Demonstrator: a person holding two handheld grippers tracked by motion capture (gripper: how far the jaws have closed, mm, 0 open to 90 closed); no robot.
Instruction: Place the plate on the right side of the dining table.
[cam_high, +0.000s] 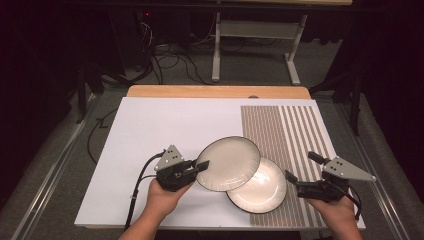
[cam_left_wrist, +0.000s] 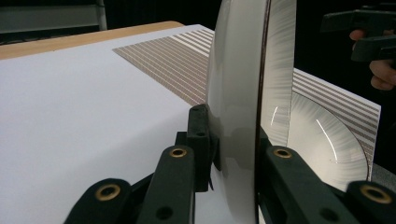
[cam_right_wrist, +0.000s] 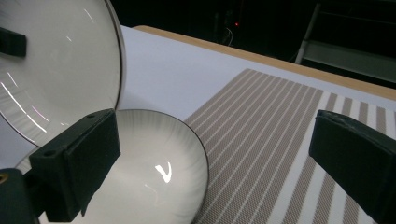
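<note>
Two white plates with thin dark rims are here. One plate (cam_high: 262, 190) (cam_right_wrist: 154, 172) (cam_left_wrist: 327, 140) lies flat, half on the striped placemat (cam_high: 290, 130). The other plate (cam_high: 229, 163) (cam_left_wrist: 238, 93) (cam_right_wrist: 60, 70) is tilted up and overlaps the flat plate's left edge. My left gripper (cam_high: 202, 166) (cam_left_wrist: 233, 154) is shut on the tilted plate's left rim. My right gripper (cam_high: 301, 167) (cam_right_wrist: 217, 158) stands open just right of the flat plate, over the placemat, with nothing between its pads. I cannot tell whether the two plates touch.
The plates rest on a white board (cam_high: 165, 130) with a wooden strip (cam_high: 215, 91) along its far edge. The placemat (cam_right_wrist: 280, 121) covers the board's right part. Beyond the table are floor cables (cam_high: 170, 62) and a metal stand (cam_high: 255, 35).
</note>
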